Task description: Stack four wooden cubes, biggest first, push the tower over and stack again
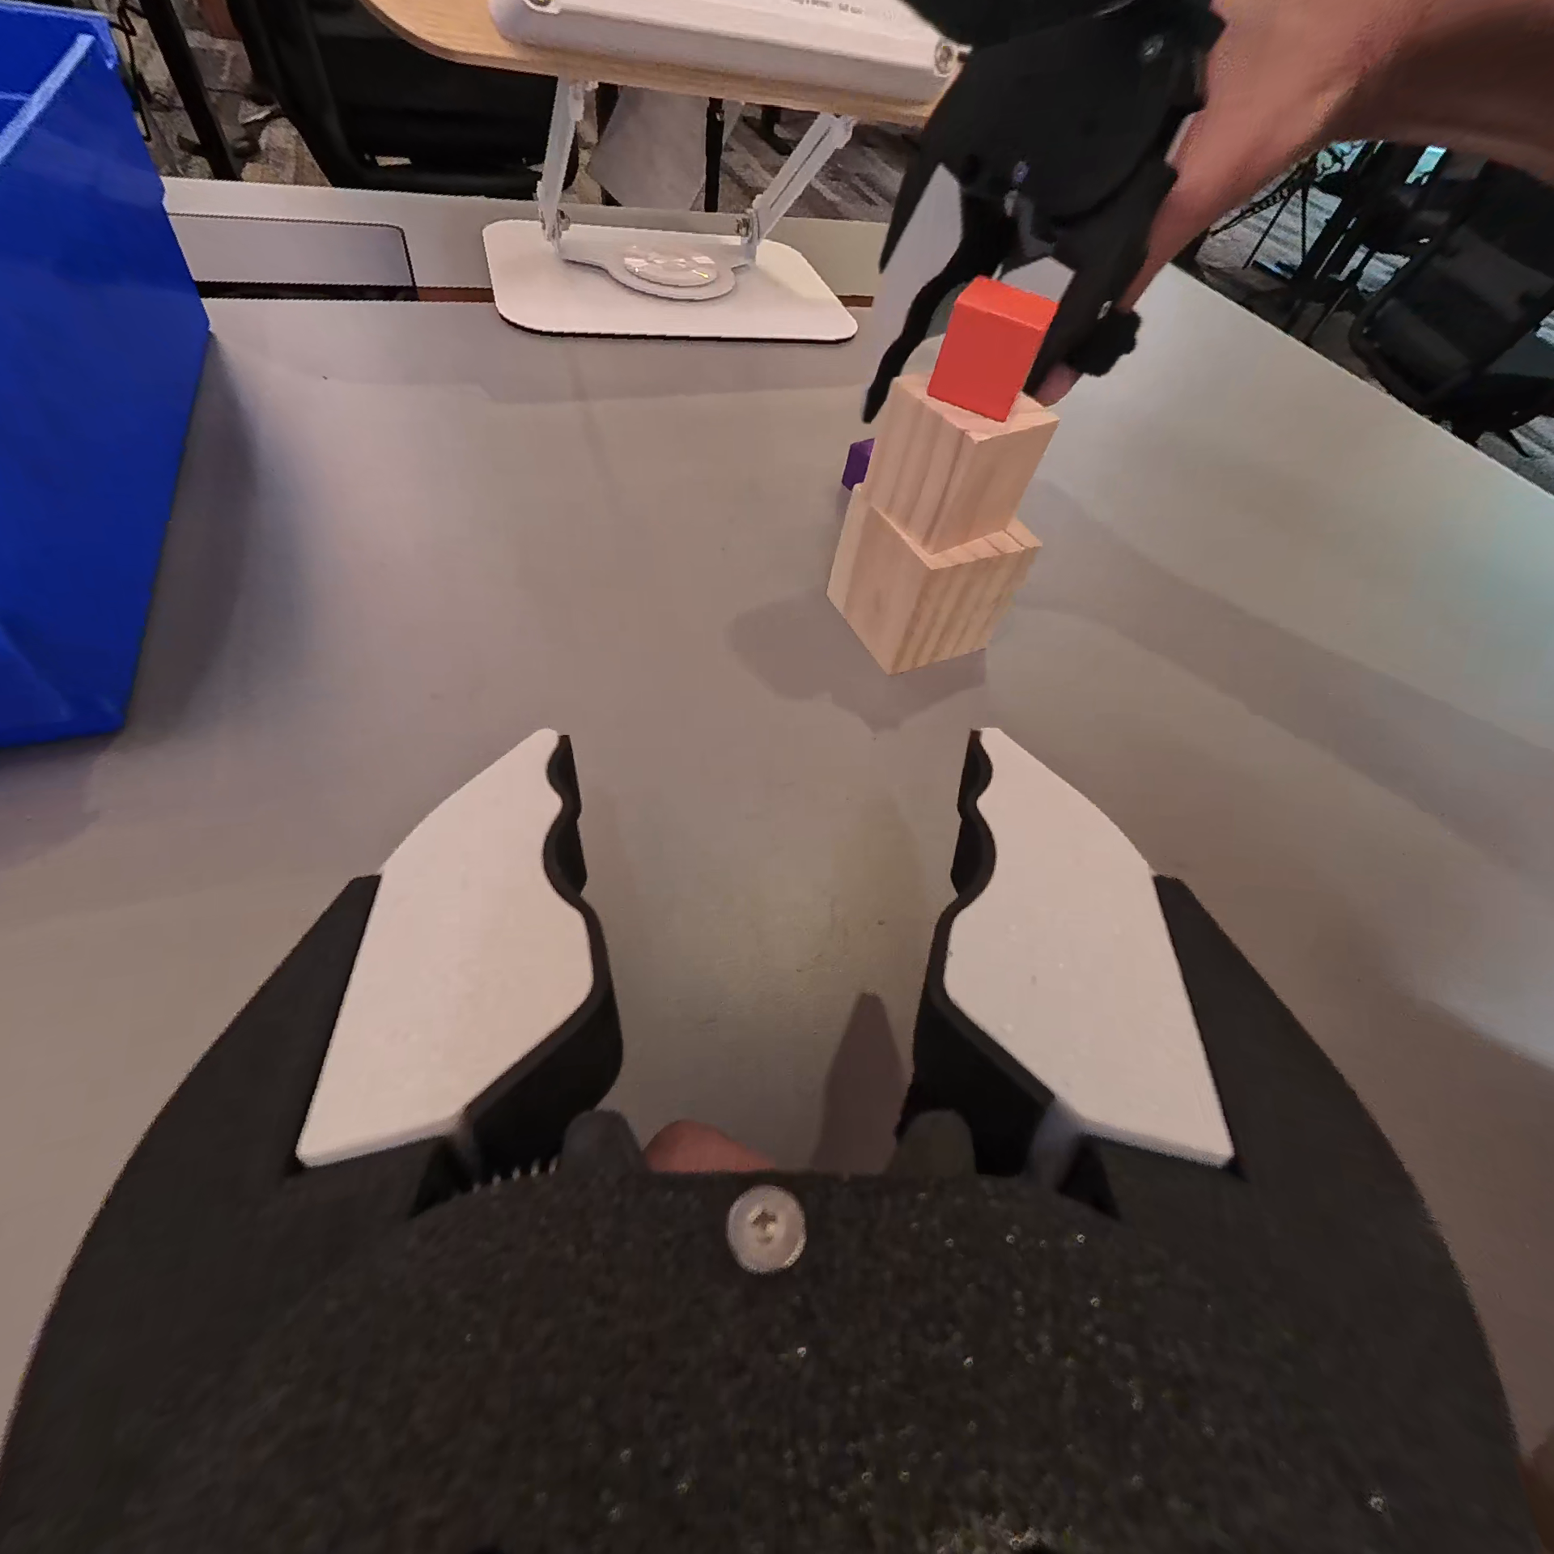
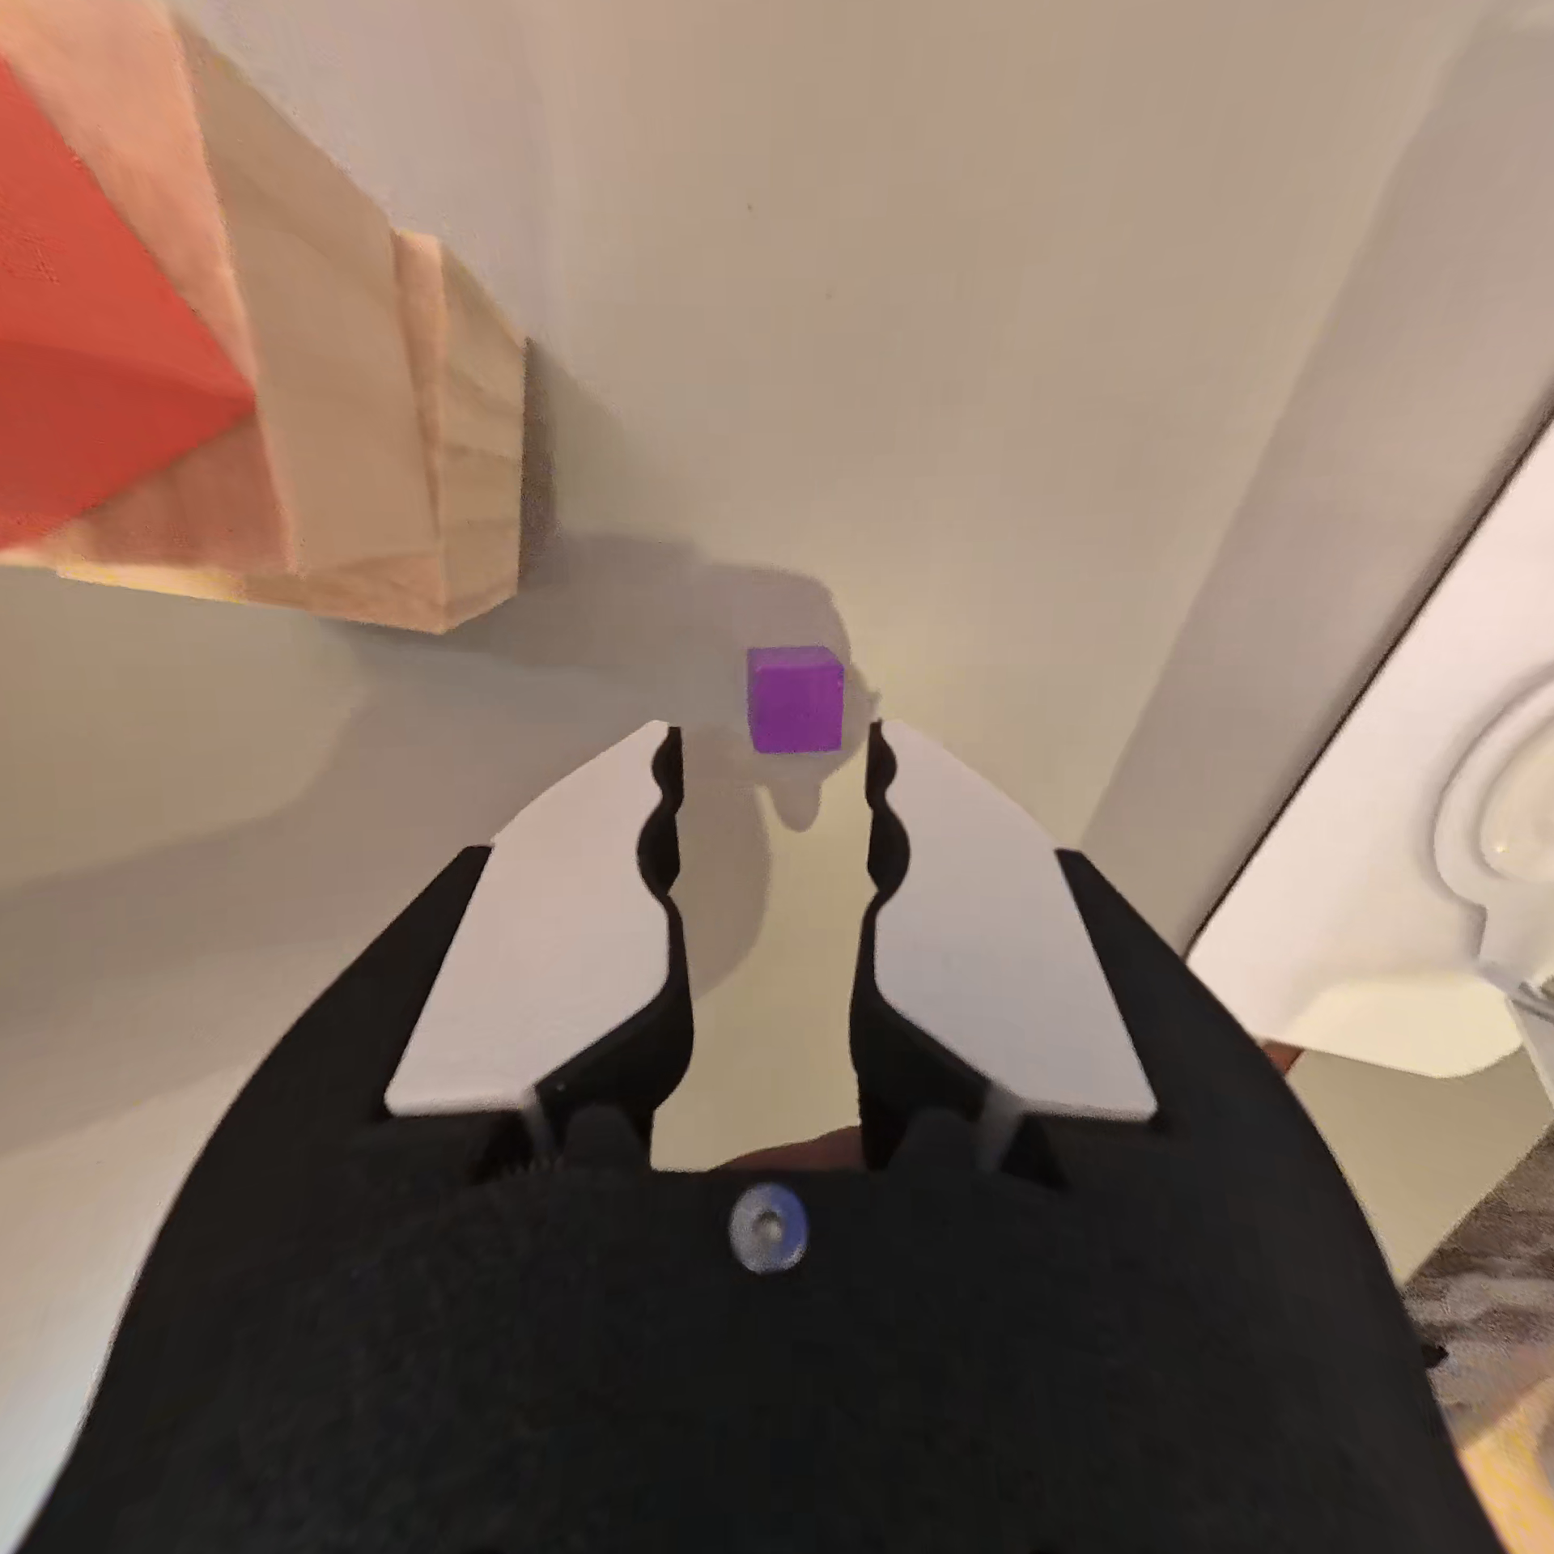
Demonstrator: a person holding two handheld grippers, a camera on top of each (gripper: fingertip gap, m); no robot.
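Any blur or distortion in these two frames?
Left wrist view: mostly sharp, fisheye bends the table edges, hand smeared, soft shadow beside the tower. Right wrist view: orange cube and wood cubes blurred up close; purple cube slightly soft.

My two larger cubes (image 1: 933,538) are showing bare, pale wood with visible grain. The orange cube (image 1: 991,349) and purple cube (image 2: 795,699) are wearing smooth matt paint. The grey table (image 1: 504,589) is looking smooth, faintly sheened; the blue bin (image 1: 76,420) glossy plastic.

office/lab | grey desk (image 1: 504,589) | blue bin (image 1: 84,420) | chairs (image 1: 1429,336)
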